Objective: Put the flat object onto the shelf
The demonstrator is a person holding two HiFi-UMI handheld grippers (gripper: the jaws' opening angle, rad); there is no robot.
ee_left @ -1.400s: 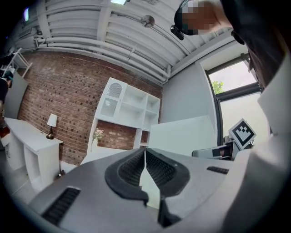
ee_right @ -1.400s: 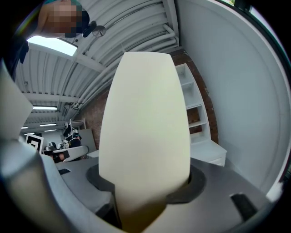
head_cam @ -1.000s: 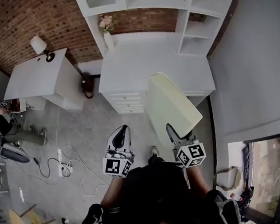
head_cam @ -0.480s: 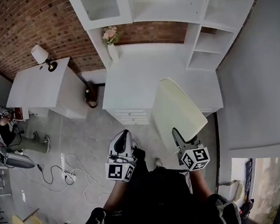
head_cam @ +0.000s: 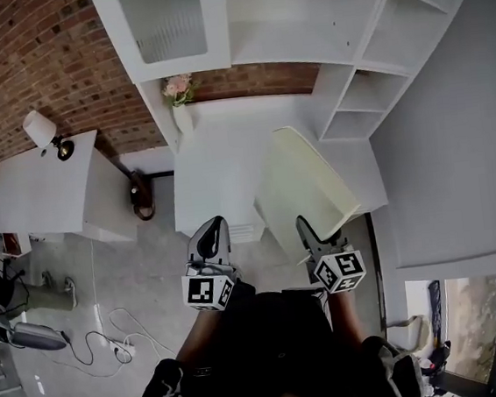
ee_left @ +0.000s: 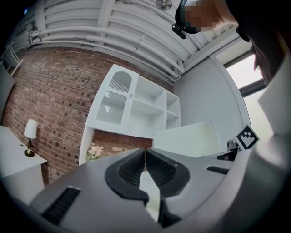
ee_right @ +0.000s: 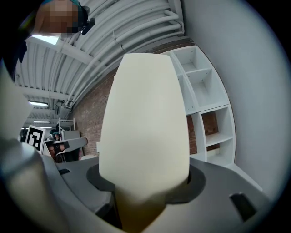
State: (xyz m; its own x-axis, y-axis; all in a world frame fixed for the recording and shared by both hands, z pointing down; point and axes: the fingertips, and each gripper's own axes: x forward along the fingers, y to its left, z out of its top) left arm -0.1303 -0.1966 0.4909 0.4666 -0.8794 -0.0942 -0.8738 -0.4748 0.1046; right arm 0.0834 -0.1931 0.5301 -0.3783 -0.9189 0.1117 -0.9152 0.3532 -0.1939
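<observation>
A flat cream board (head_cam: pixel 304 187) stands up out of my right gripper (head_cam: pixel 312 236), whose jaws are shut on its lower edge. In the right gripper view the cream board (ee_right: pixel 145 123) fills the middle and hides the fingertips. It leans toward the white shelf unit (head_cam: pixel 364 40) against the brick wall, above the white counter (head_cam: pixel 225 143). My left gripper (head_cam: pixel 212 241) hangs beside it on the left, shut and holding nothing; in the left gripper view its ribbed pads (ee_left: pixel 157 168) meet at the tip of the left gripper (ee_left: pixel 145 157).
A vase of pink flowers (head_cam: pixel 177 97) stands at the counter's back left. A glass-door cabinet (head_cam: pixel 163 21) hangs above it. A white side table with a lamp (head_cam: pixel 43 131) is at the left. Cables (head_cam: pixel 112 331) lie on the grey floor. A grey wall (head_cam: pixel 452 128) is on the right.
I have stepped closer to the shelf unit; the counter and shelves now lie nearer under the board. Both grippers keep their hold and spacing.
</observation>
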